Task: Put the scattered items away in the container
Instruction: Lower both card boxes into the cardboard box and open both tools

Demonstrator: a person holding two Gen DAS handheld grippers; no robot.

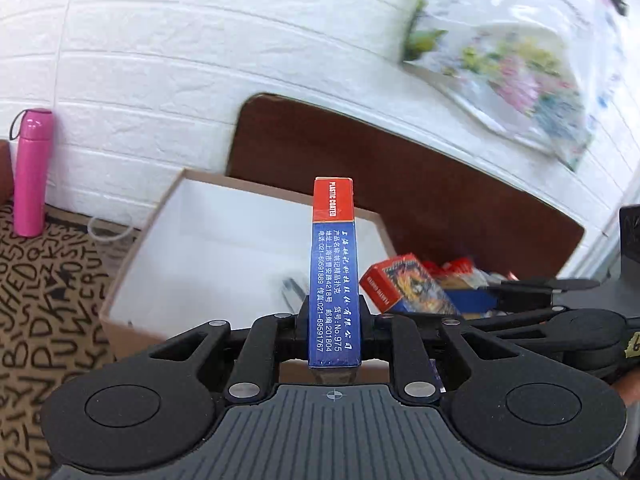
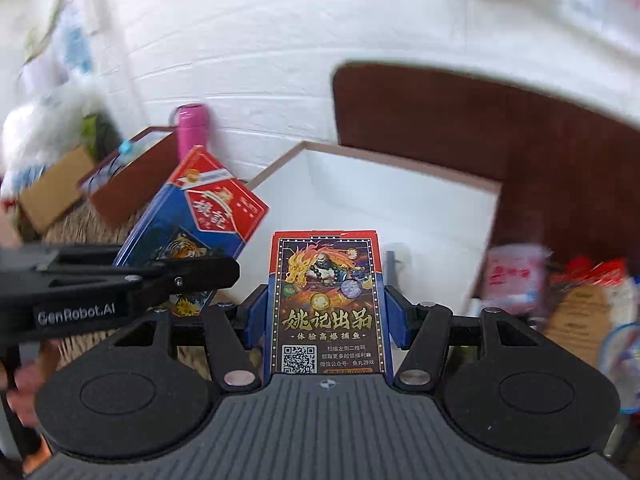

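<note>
My left gripper [image 1: 334, 312] is shut on a red and blue playing card box [image 1: 333, 268], held upright on its narrow edge just before the white-lined cardboard container [image 1: 224, 248]. My right gripper [image 2: 326, 312] is shut on a second card box [image 2: 326, 304] with a dragon picture, held in front of the same container [image 2: 400, 216]. The right gripper and its card box [image 1: 404, 284] show at the right in the left wrist view. The left gripper [image 2: 120, 280] and its card box [image 2: 200, 216] show at the left in the right wrist view.
A pink bottle [image 1: 32, 172] stands by the white brick wall at left. Snack packets [image 2: 516, 276] lie to the right of the container. A dark brown board [image 1: 400, 184] leans behind it. Brown boxes [image 2: 124, 184] sit at far left. A lettered cloth [image 1: 44, 288] covers the surface.
</note>
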